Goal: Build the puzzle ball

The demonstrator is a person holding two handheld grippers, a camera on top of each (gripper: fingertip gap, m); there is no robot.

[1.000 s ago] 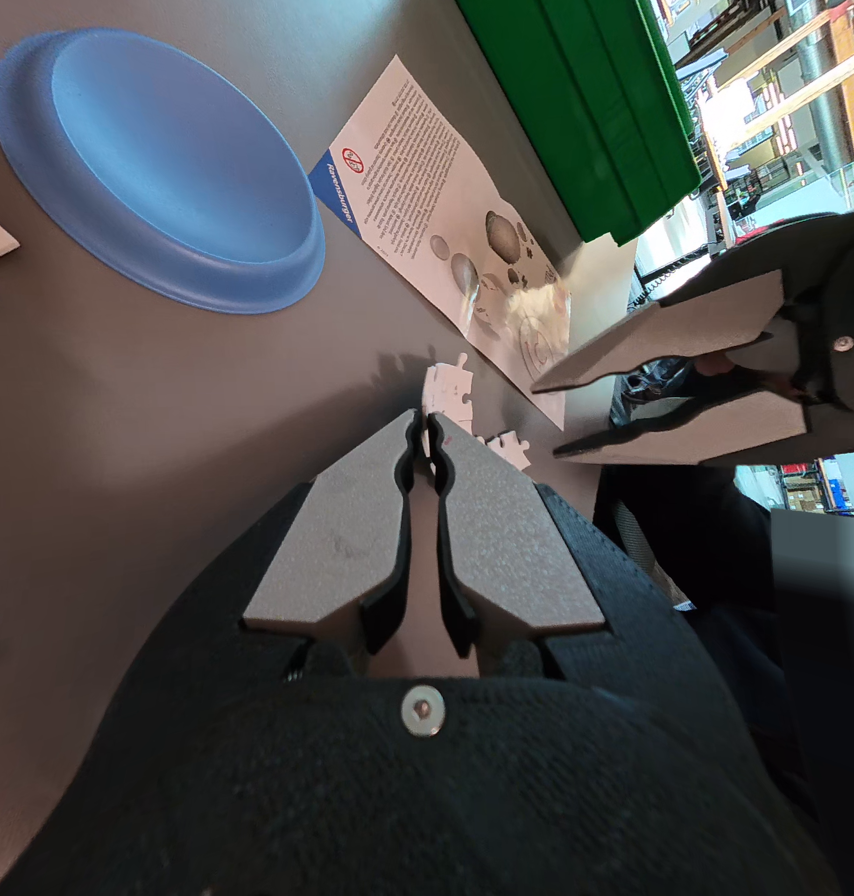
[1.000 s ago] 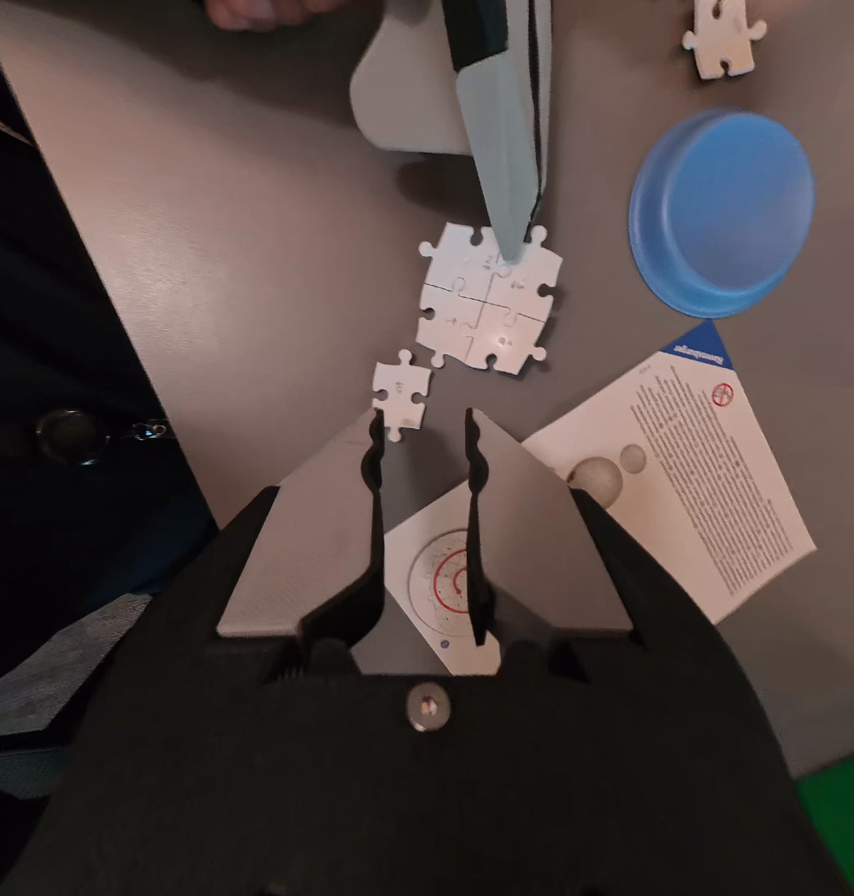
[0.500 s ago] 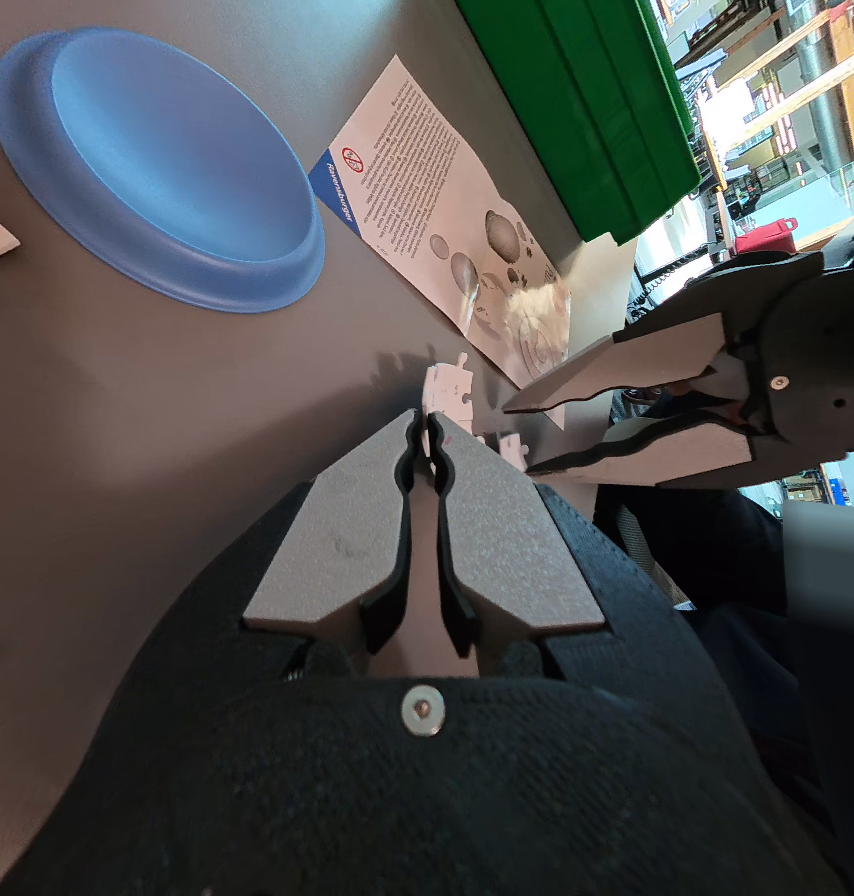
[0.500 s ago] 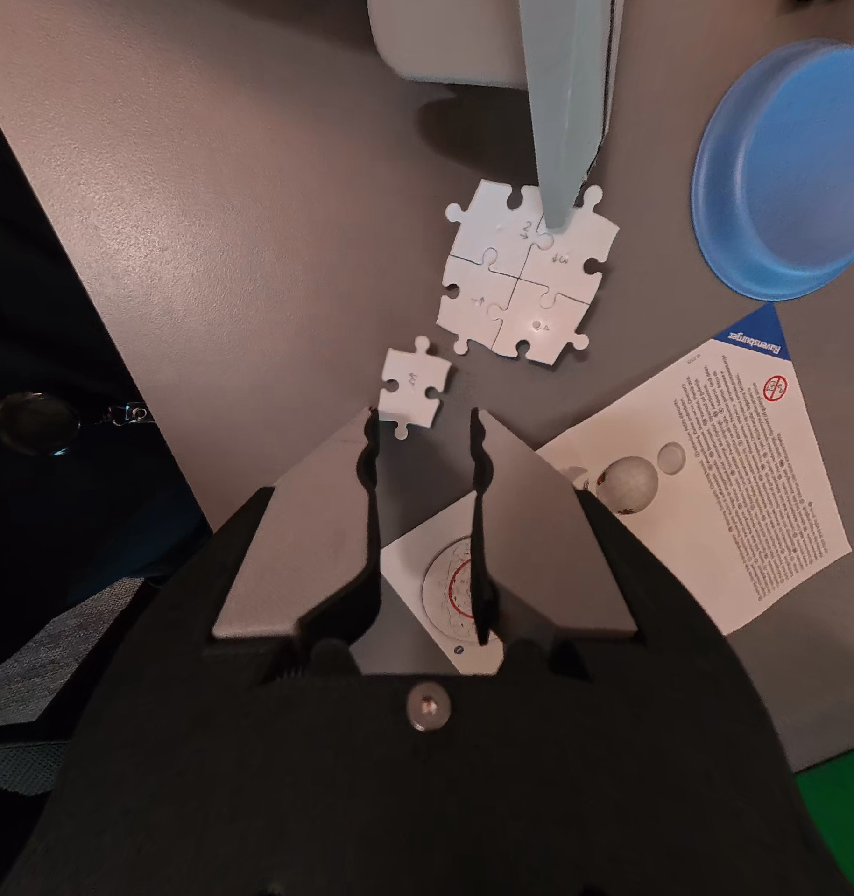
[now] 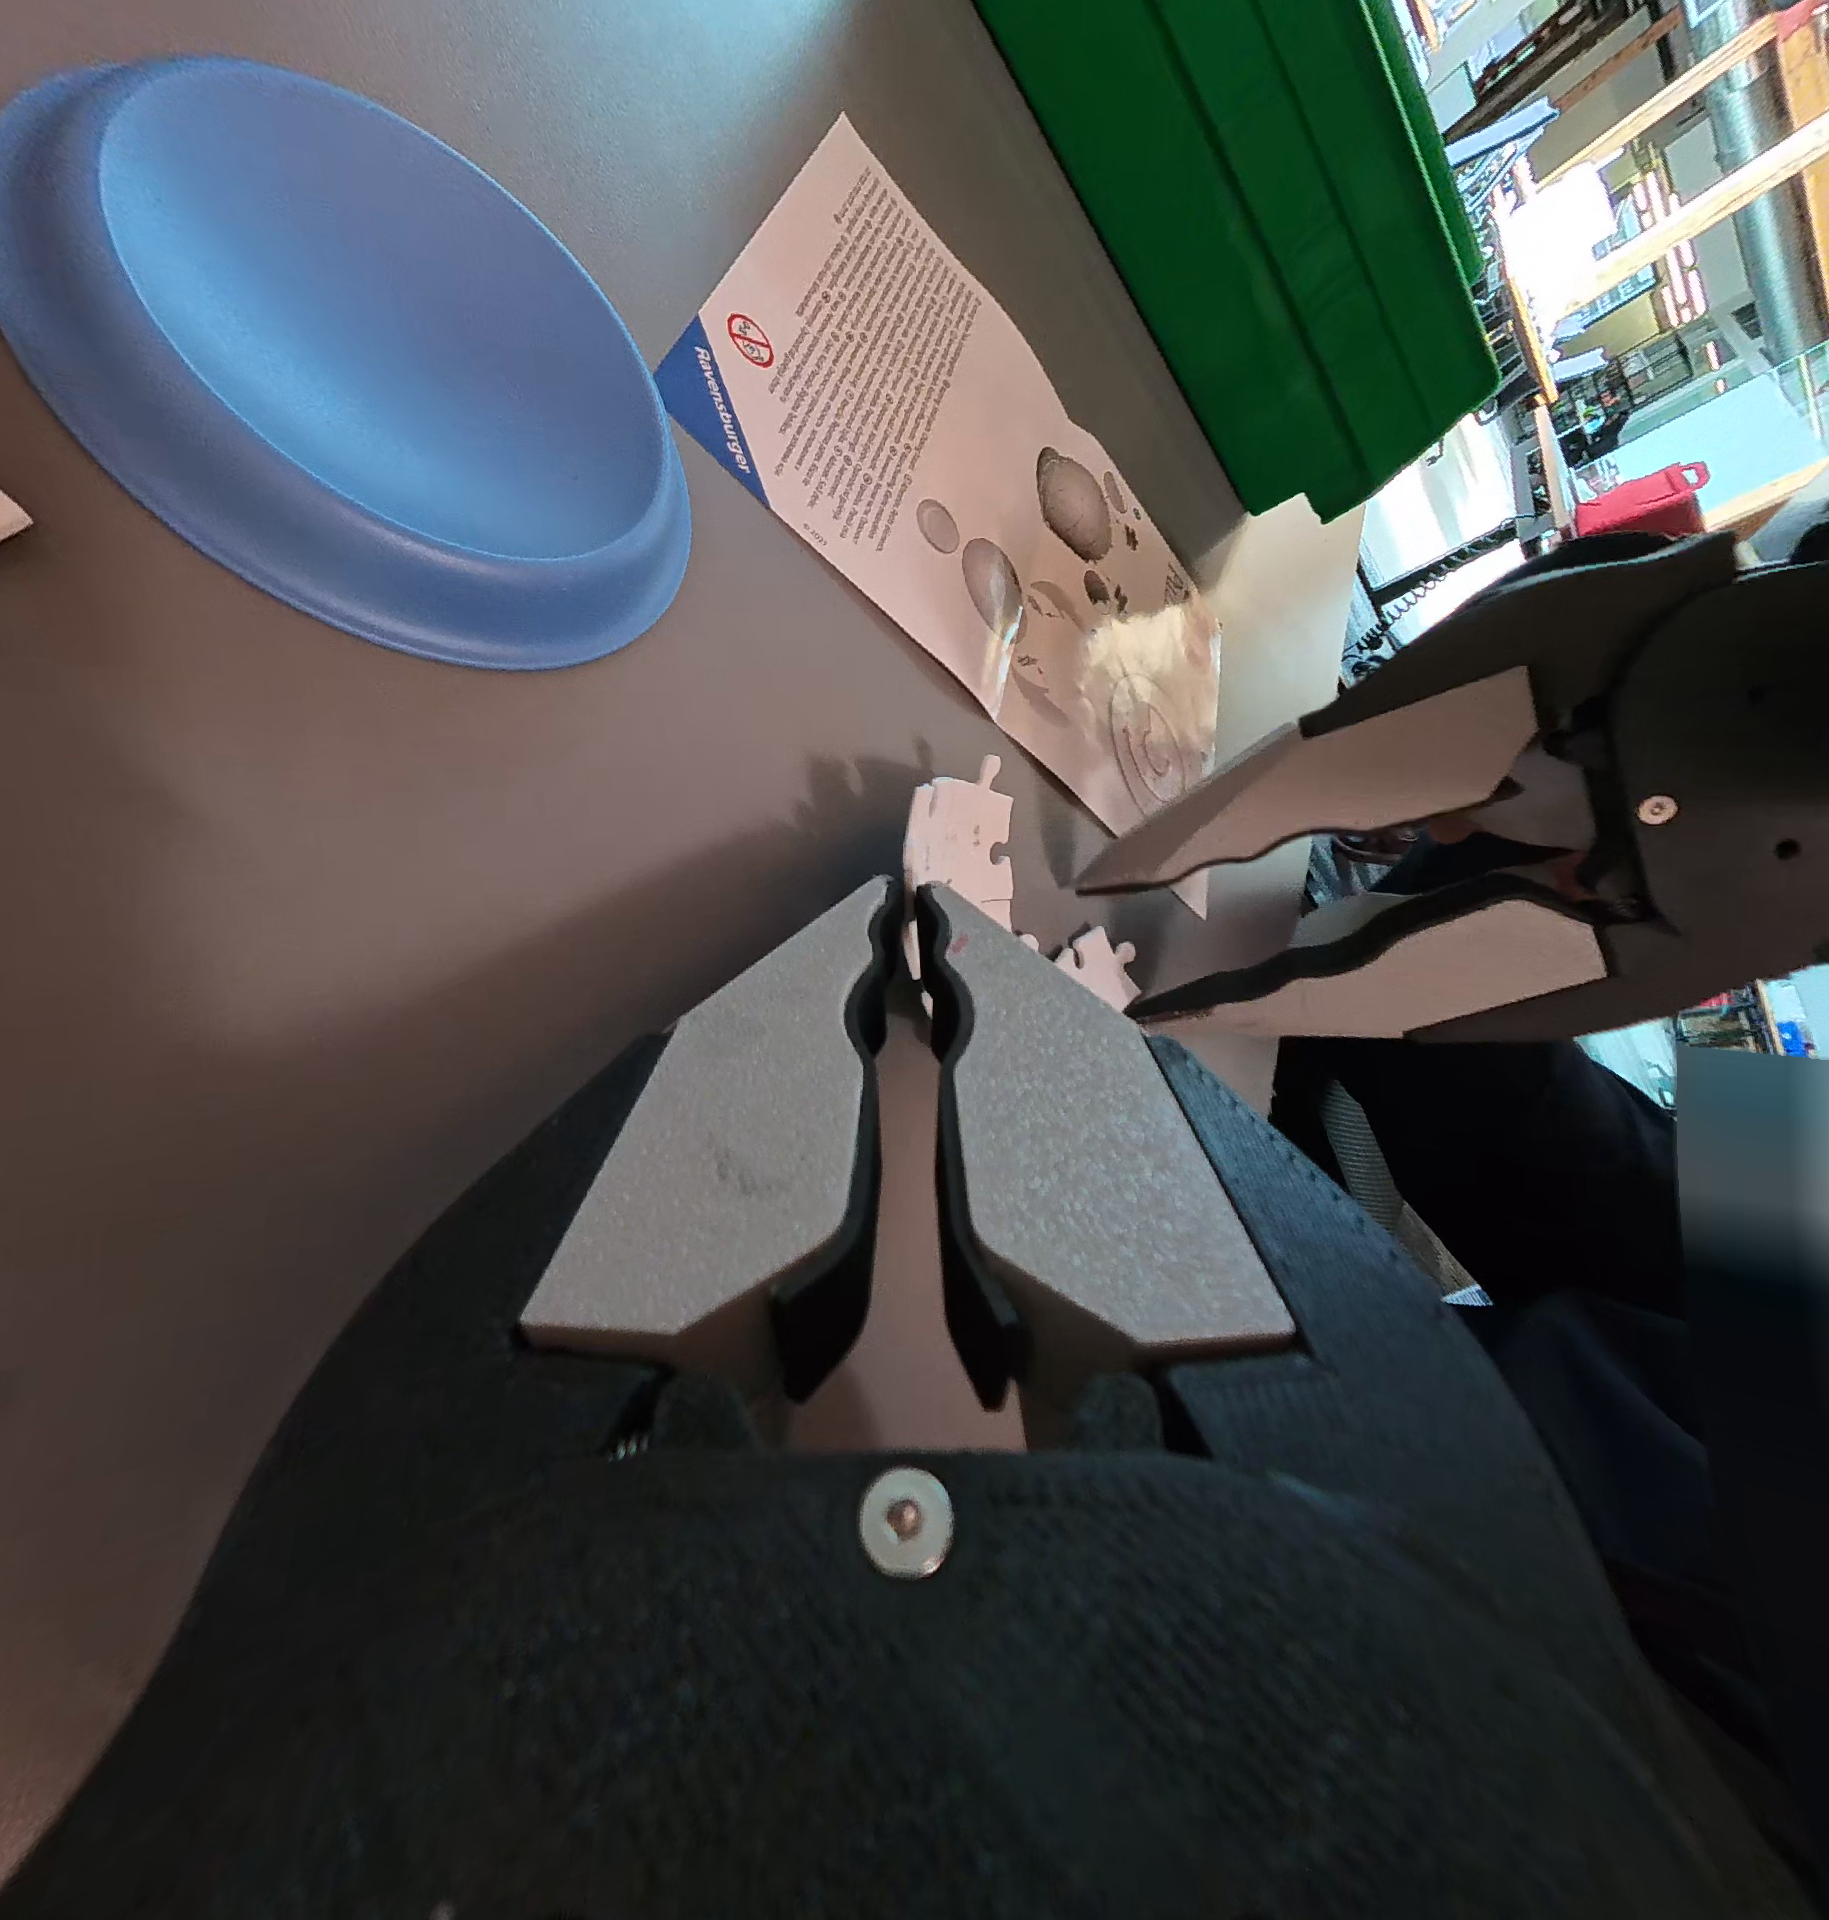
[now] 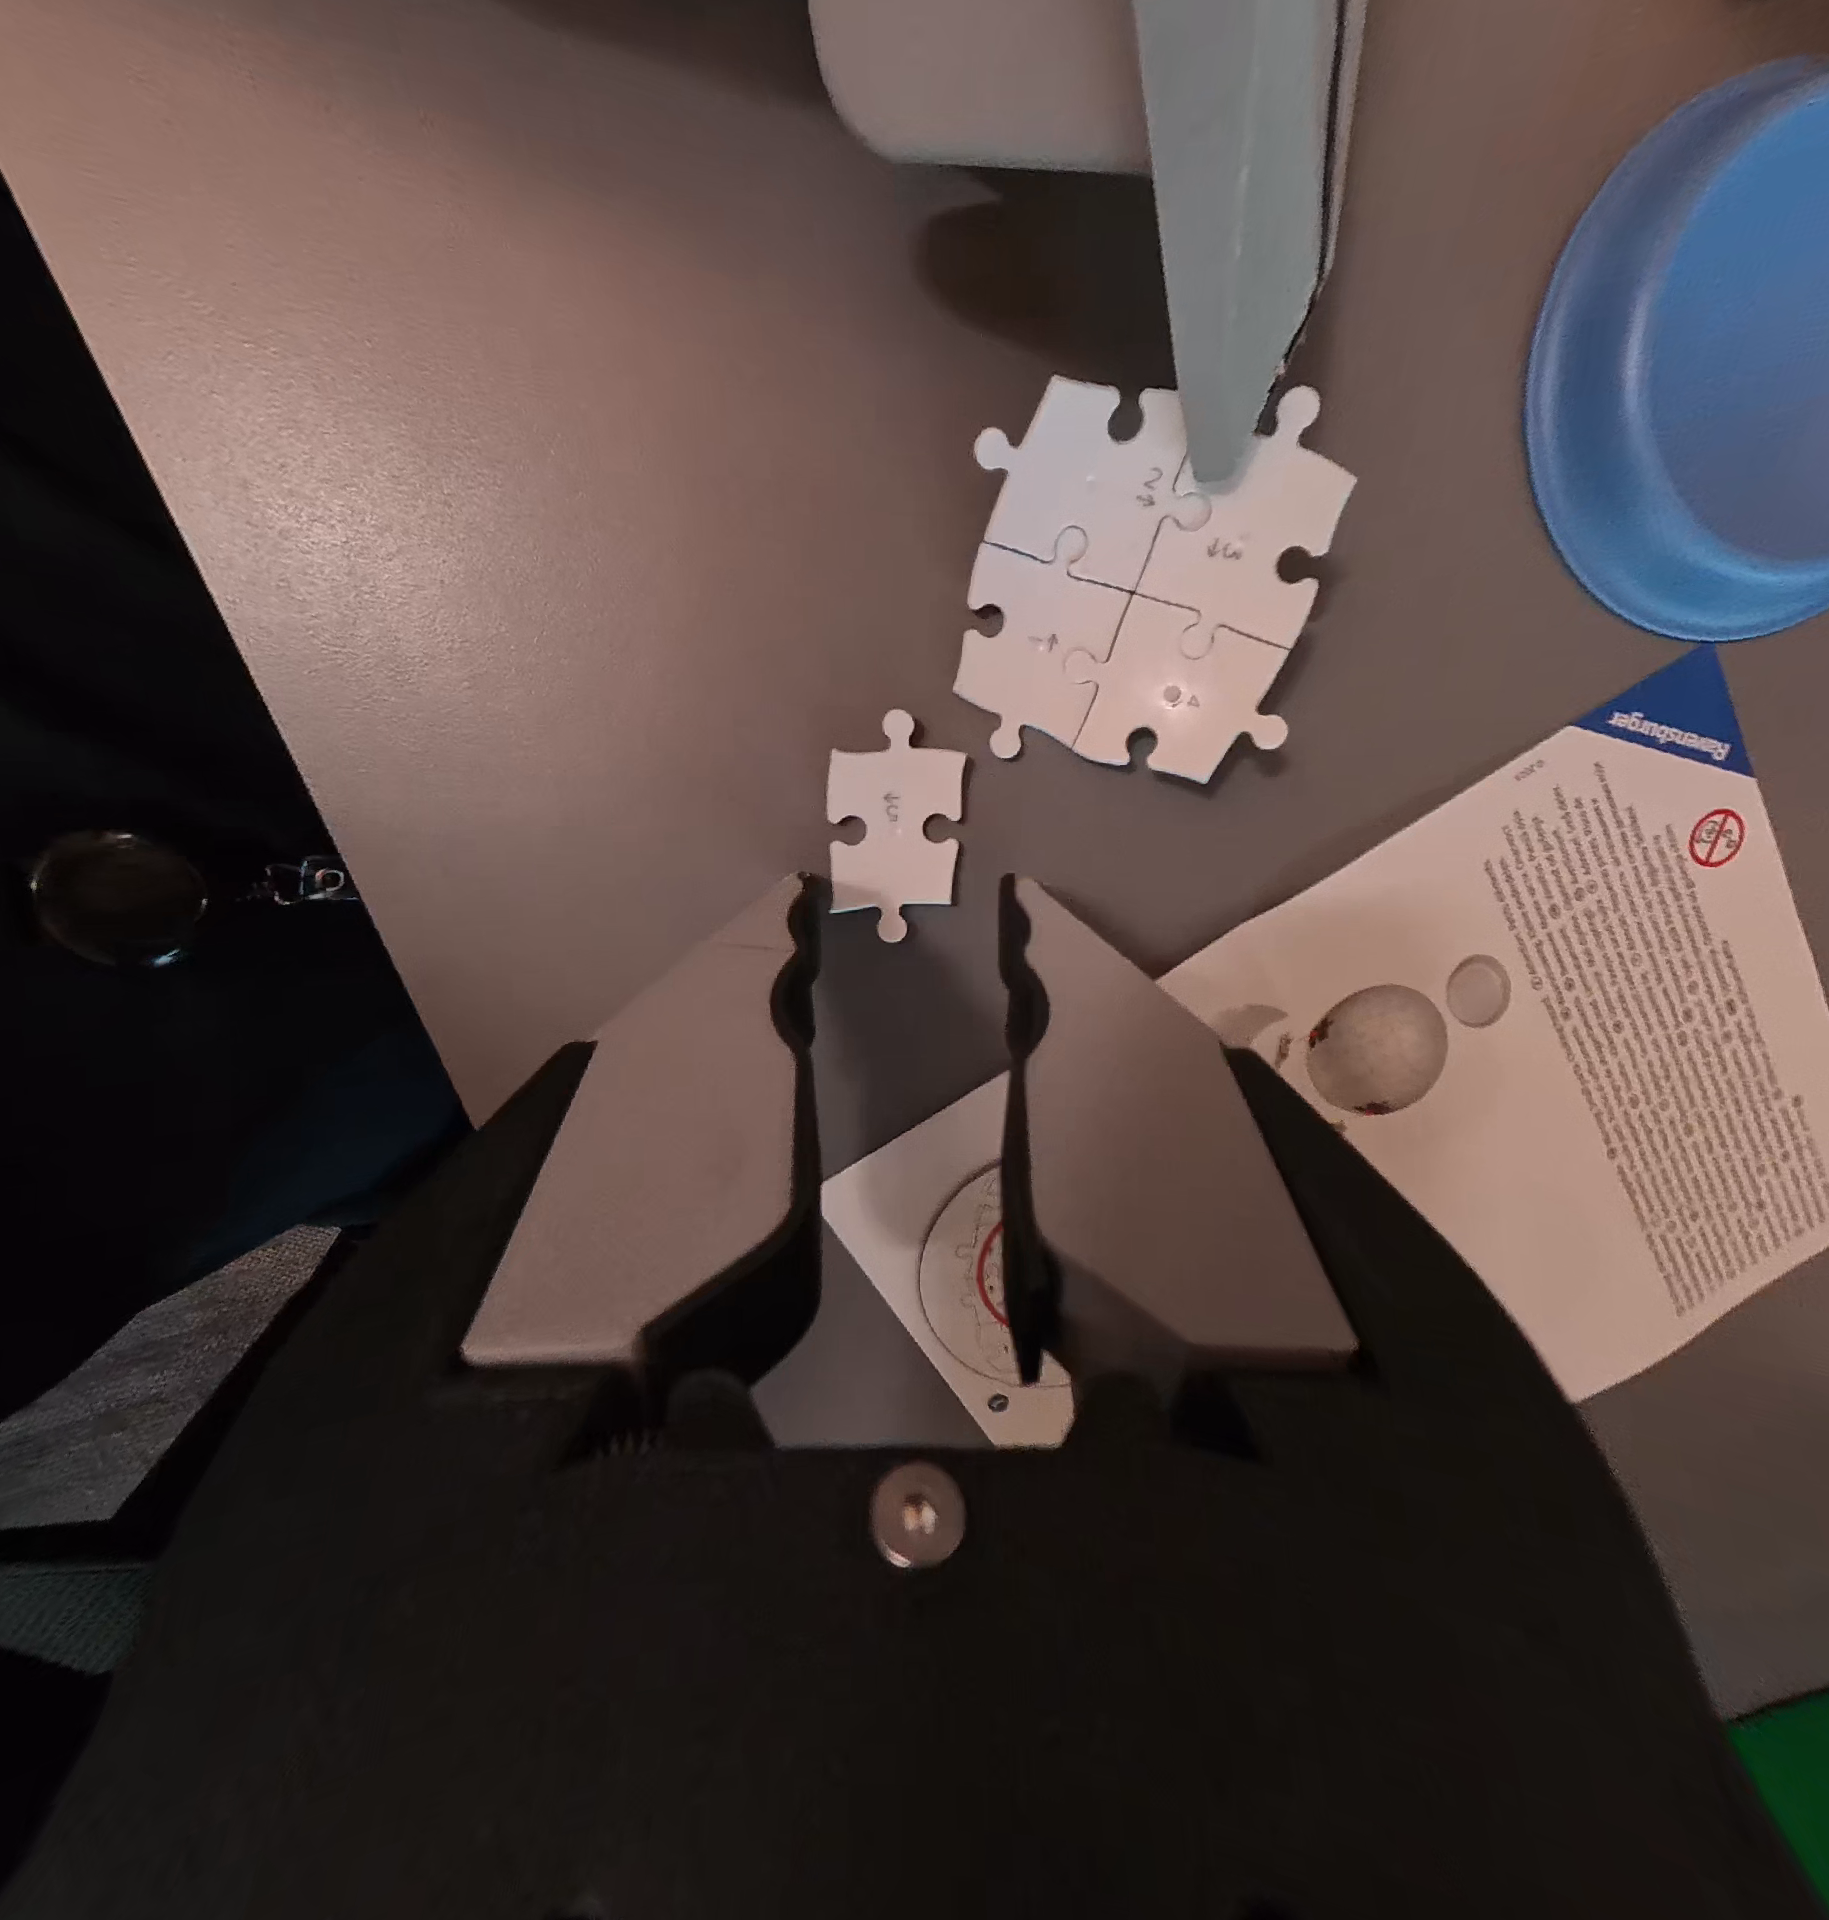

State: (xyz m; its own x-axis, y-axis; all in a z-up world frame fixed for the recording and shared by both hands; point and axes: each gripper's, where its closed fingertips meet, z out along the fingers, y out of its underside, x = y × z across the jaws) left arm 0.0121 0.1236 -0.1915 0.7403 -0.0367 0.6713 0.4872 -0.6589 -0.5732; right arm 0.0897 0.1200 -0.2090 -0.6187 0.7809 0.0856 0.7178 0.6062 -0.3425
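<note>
The right gripper [image 6: 905, 899], jaws apart and empty, has closed in on the loose piece [image 6: 894, 826]; left gripper [image 5: 908, 914] pins the four-piece patch [image 6: 1149, 592], pickup seemingly next

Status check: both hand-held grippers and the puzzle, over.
Left hand-held gripper shut, tips pressing on four-piece block. Right hand-held gripper open, over loose piece. Loose piece apart from block. Nothing in the way.

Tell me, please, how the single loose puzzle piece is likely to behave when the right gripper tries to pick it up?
The loose puzzle piece is thin and lies flat on the table, so the open right gripper probably must catch it by its edges. It looks light and smooth, so a nudge would likely slide it. Flat, it cannot roll.
</note>
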